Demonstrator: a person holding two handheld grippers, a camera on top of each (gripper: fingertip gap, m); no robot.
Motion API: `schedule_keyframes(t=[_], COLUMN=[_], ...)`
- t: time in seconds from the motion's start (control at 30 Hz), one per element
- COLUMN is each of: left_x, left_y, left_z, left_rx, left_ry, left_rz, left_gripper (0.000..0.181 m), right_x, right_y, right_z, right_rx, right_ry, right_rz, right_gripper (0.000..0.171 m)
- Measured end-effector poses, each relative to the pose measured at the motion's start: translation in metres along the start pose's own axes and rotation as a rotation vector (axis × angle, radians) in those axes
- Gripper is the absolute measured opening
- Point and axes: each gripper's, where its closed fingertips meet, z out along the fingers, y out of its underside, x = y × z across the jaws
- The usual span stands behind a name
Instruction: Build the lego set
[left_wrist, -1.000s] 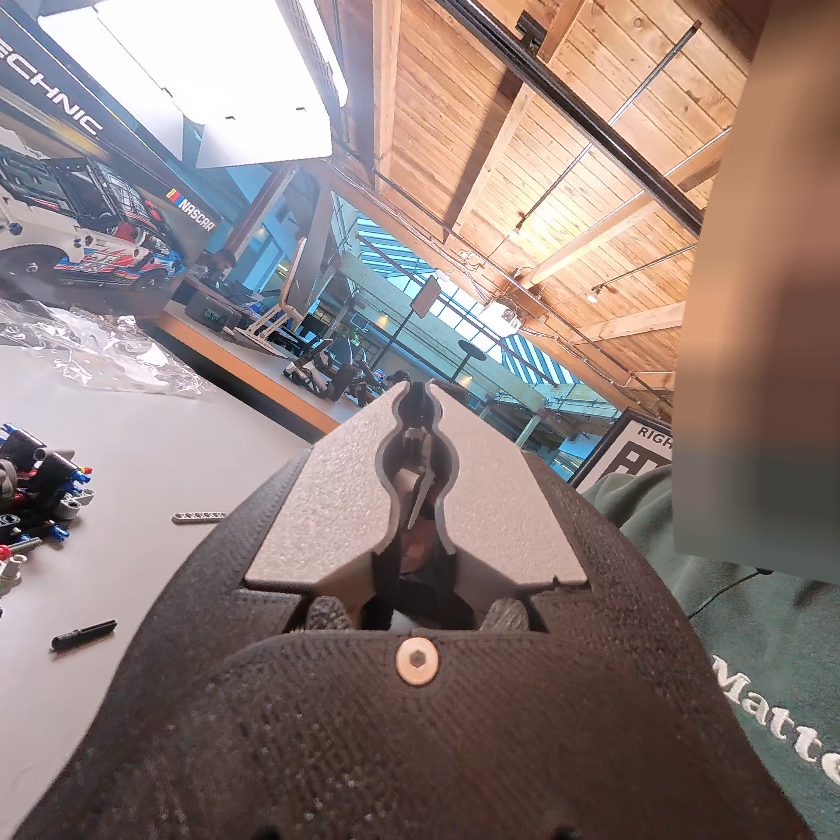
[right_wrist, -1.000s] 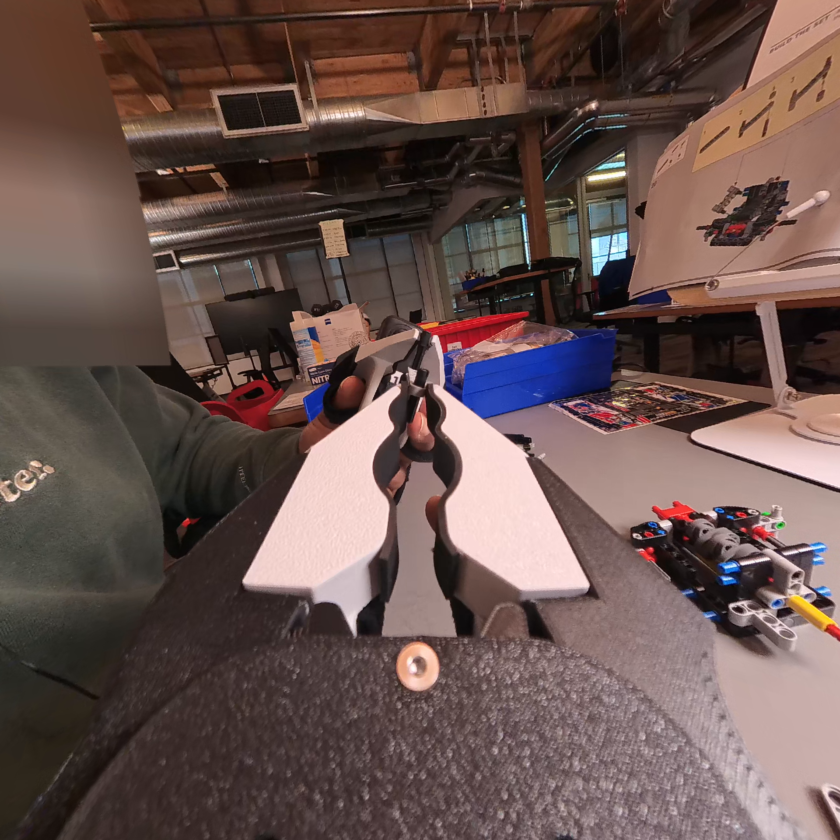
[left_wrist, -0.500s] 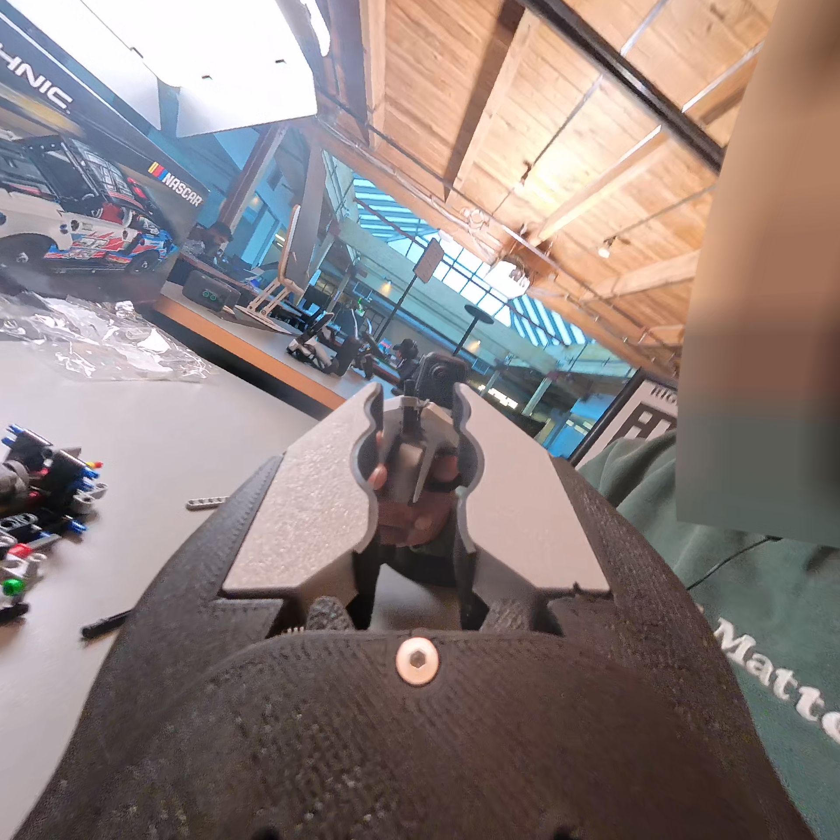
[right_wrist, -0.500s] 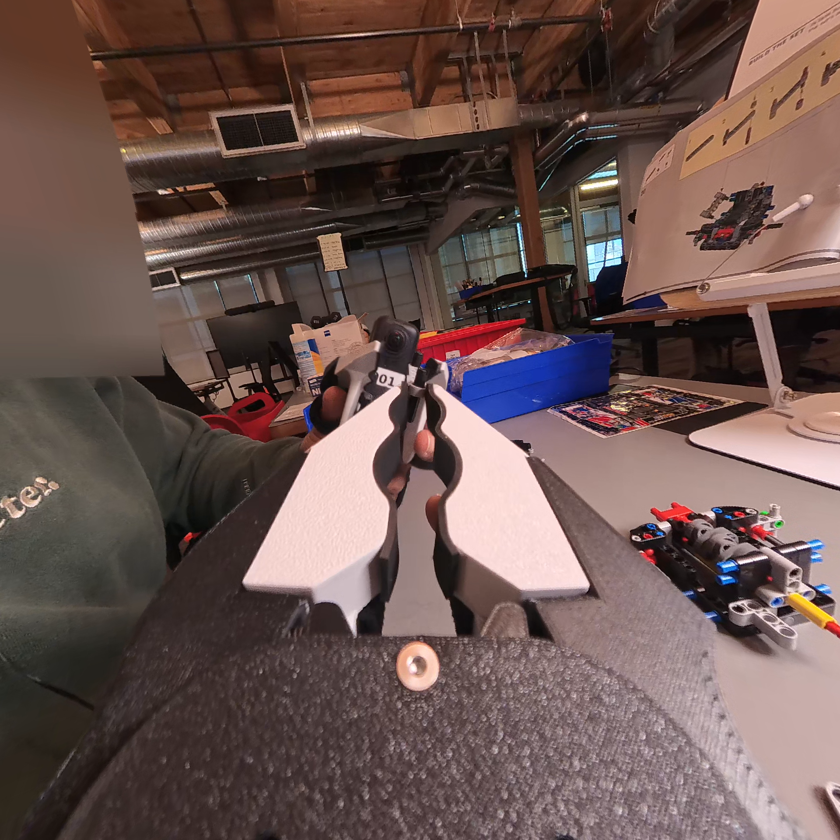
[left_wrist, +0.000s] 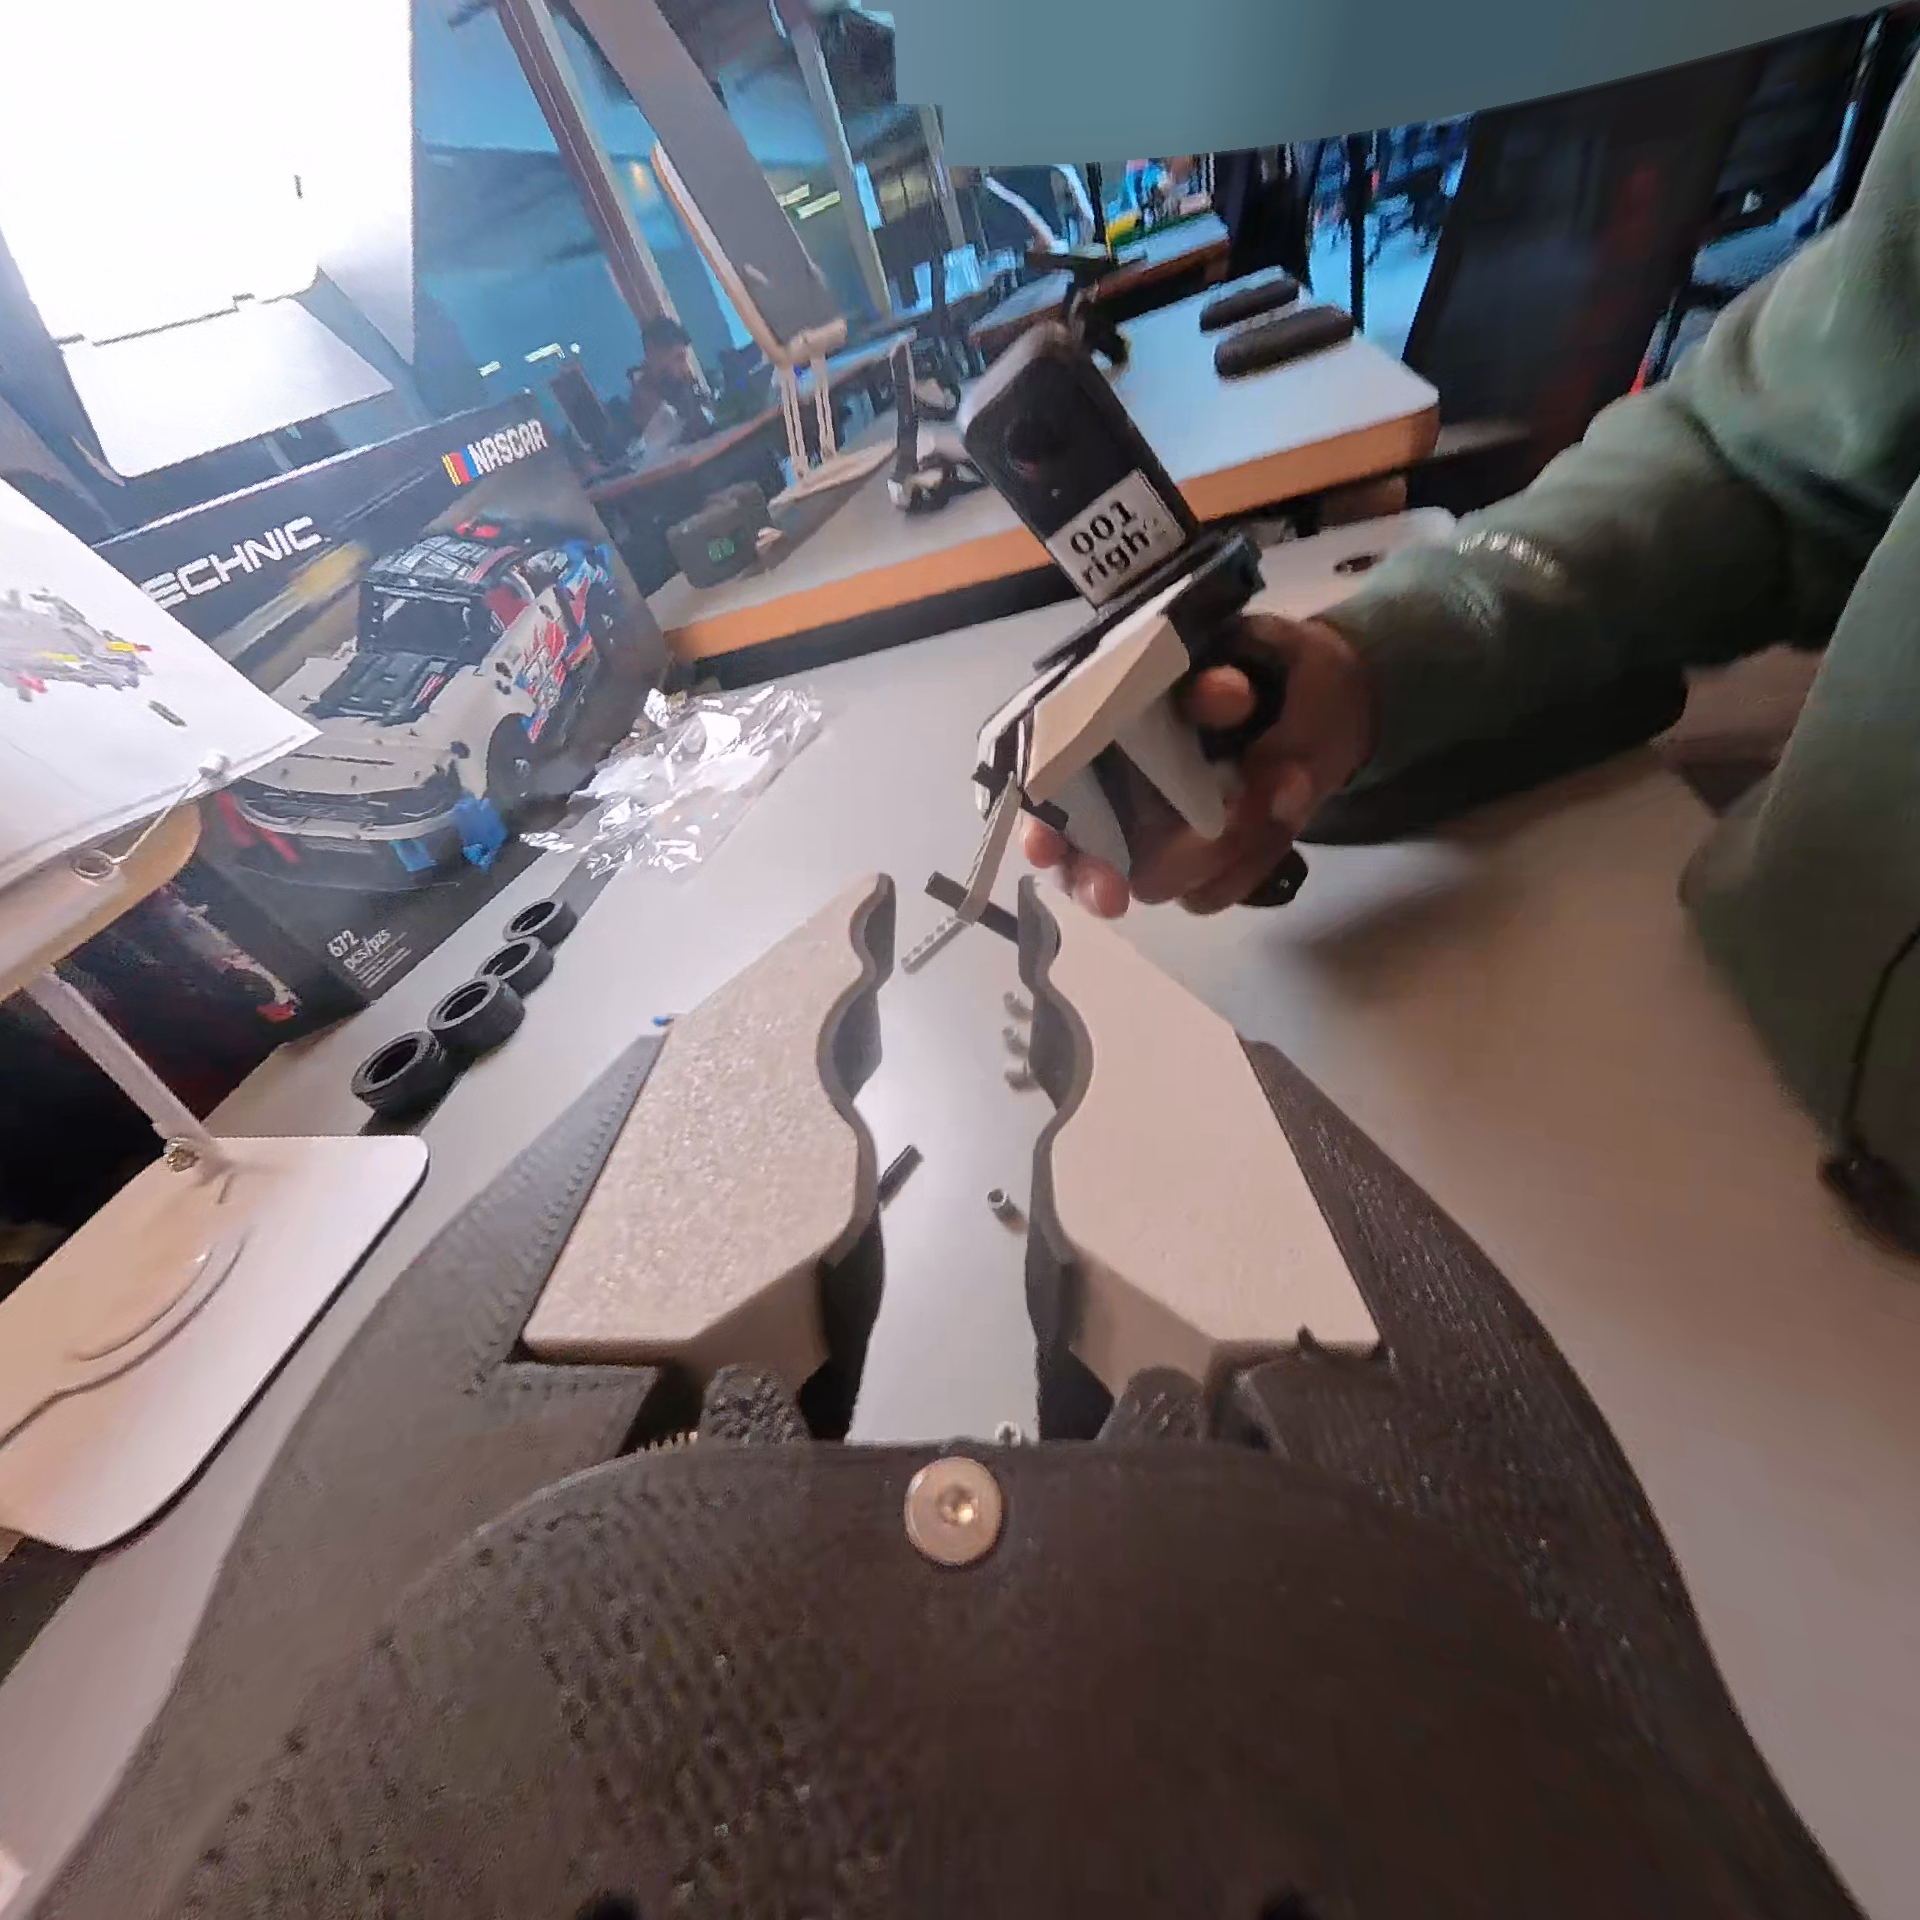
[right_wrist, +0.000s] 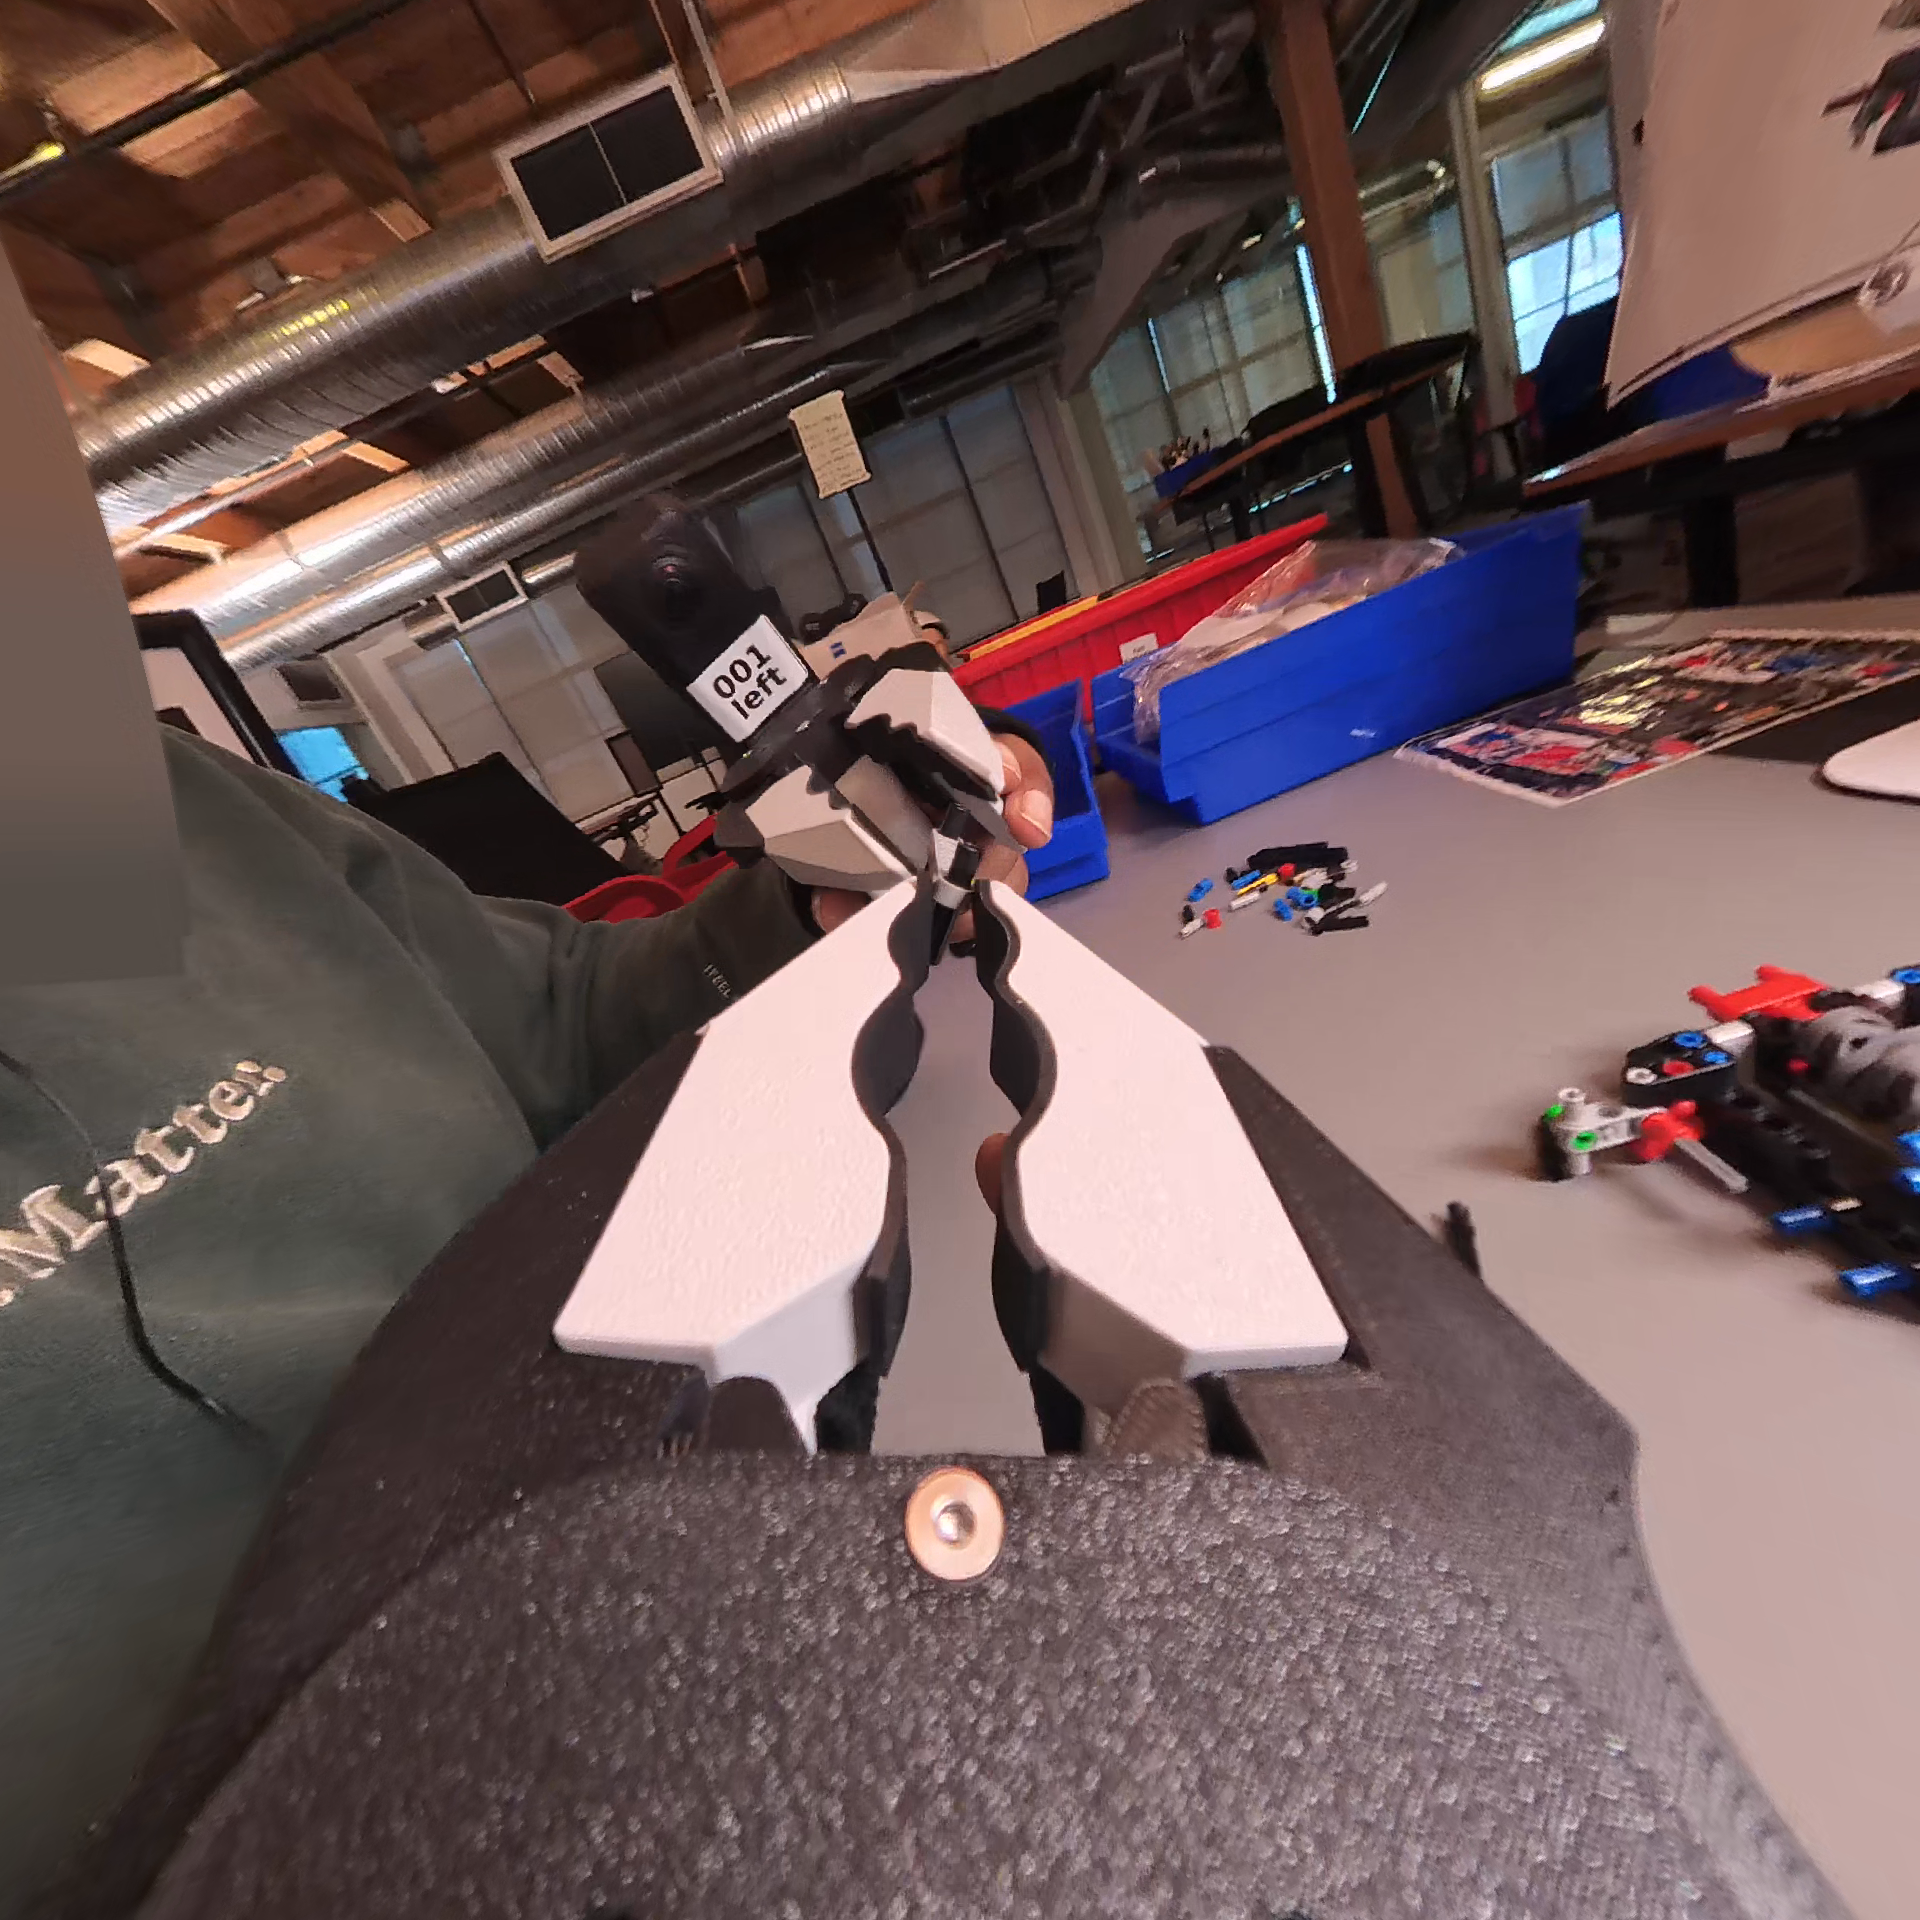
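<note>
The left gripper (left_wrist: 956, 914) hangs with fingers apart over open grey table (left_wrist: 1403, 1039), the right gripper (right_wrist: 951, 920) nipping a thin grey lego beam (left_wrist: 985, 857) at its tips — only the right wrist view shows the half-built lego chassis (right_wrist: 1787, 1122) well clear rightward, blue bins (right_wrist: 1351, 665) behind.

1. The chassis build (right_wrist: 1787, 1122) is cut off by the right edge of the right wrist view.
2. The loose pieces (right_wrist: 1288, 888) are too small to identify.
3. Perhaps a small beam hangs from the right gripper (left_wrist: 1003, 800); blur hides the grip.
</note>
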Motion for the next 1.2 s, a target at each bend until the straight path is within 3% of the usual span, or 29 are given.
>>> schedule_keyframes(t=[0.1,0.37,0.57,0.87,1.1,1.2], left_x=[0.004,0.002,0.0,0.003,0.008,0.012], left_y=[0.004,0.009,0.009,0.004,0.006,0.011], left_z=[-0.001,-0.001,0.001,-0.001,-0.001,0.002], left_rx=[-0.03,-0.052,-0.022,-0.002,-0.021,-0.04], left_ry=[0.021,0.041,0.037,0.028,0.075,0.12], left_rz=[0.012,-0.102,-0.128,-0.047,-0.1,-0.177], left_gripper=[0.011,0.01,0.01,0.009,0.009,0.01], right_x=[0.001,0.005,0.006,-0.002,-0.002,0.001], right_y=[0.005,0.011,0.009,0.007,0.013,0.023], right_z=[0.001,0.002,0.001,-0.002,-0.013,-0.013], right_rx=[-0.026,-0.056,-0.063,-0.124,-0.263,-0.331], right_ry=[-0.014,-0.012,0.017,0.062,0.14,0.161], right_rz=[0.043,0.121,0.047,-0.309,-0.832,-0.969], right_gripper=[0.004,0.005,0.005,0.015,0.043,0.041])
